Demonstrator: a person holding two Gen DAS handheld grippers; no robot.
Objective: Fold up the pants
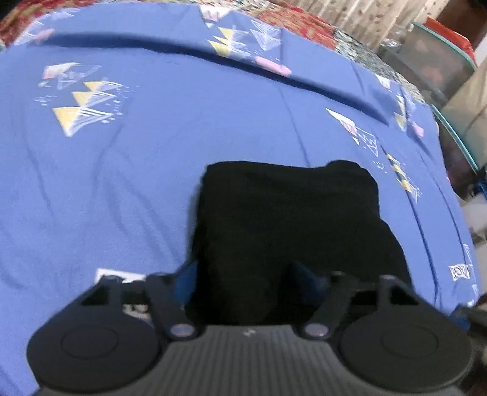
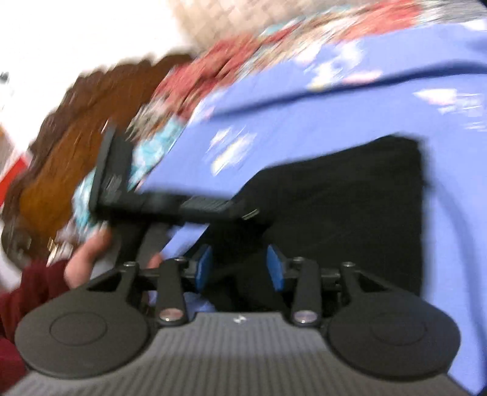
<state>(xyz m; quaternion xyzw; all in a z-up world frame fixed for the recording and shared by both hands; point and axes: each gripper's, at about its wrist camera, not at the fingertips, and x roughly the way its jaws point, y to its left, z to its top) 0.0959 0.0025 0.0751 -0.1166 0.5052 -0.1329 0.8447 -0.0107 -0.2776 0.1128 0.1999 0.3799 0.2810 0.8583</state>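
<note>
Lying as a compact black block on the blue bedspread (image 1: 152,182), the pants (image 1: 286,225) look already folded down to a thick, roughly square bundle, with its near edge right at both grippers. In the left wrist view the left gripper (image 1: 243,283) has its blue pads set wide, one on each side of the dark cloth, which fills the gap between them; whether the pads actually bite the fabric cannot be told, since black cloth and shadow merge there. In the right wrist view, badly smeared by motion, the right gripper (image 2: 240,268) also shows its fingers spread, with the bundle's near edge between and beyond them and nothing clearly pinched. That same view shows the other tool reaching onto the near left corner of the bundle, held by a hand (image 2: 88,259) in a dark red sleeve (image 2: 27,292). Judging by the tidy shape, the folding is nearly finished, and the step in hand seems to be a last fold or a squaring-up. To do it well, both grippers should take the near edge at matching depth, catch all the layers at once, and move together so the stack does not skew. A patterned quilt (image 1: 292,18) and curtain (image 1: 365,18) lie beyond the bedspread, with storage bins (image 1: 432,61) off to the side.
</note>
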